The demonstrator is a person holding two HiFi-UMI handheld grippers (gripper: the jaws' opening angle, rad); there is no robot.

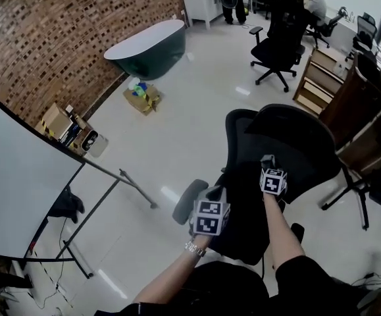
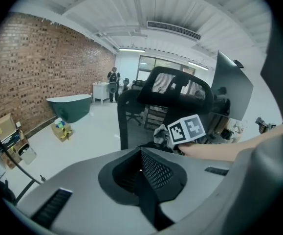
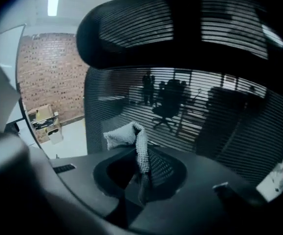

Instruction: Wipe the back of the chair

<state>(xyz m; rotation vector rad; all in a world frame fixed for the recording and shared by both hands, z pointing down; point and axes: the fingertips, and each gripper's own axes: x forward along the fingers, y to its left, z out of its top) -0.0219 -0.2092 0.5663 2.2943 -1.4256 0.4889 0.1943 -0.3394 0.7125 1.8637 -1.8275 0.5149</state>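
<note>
A black mesh office chair [image 1: 289, 150] stands just in front of me, its back turned toward me. My right gripper [image 1: 269, 170] is up against the rear of the backrest, shut on a grey knitted cloth [image 3: 131, 136] that sticks up from its jaws. In the right gripper view the mesh back [image 3: 190, 106] fills the frame, very close. My left gripper [image 1: 211, 209] hangs lower and to the left, beside the chair's armrest [image 1: 187, 203], its jaws shut with nothing between them. In the left gripper view the chair [image 2: 178, 89], the cloth [image 2: 161, 133] and the right gripper's marker cube [image 2: 186, 129] all show.
A whiteboard on a stand [image 1: 19, 176] is at the left, its foot [image 1: 134, 186] reaching toward the chair. Farther off are a green bathtub [image 1: 147, 48], a cardboard box [image 1: 142, 99], another black chair [image 1: 279, 38] and wooden furniture [image 1: 322, 81]. People sit at the back.
</note>
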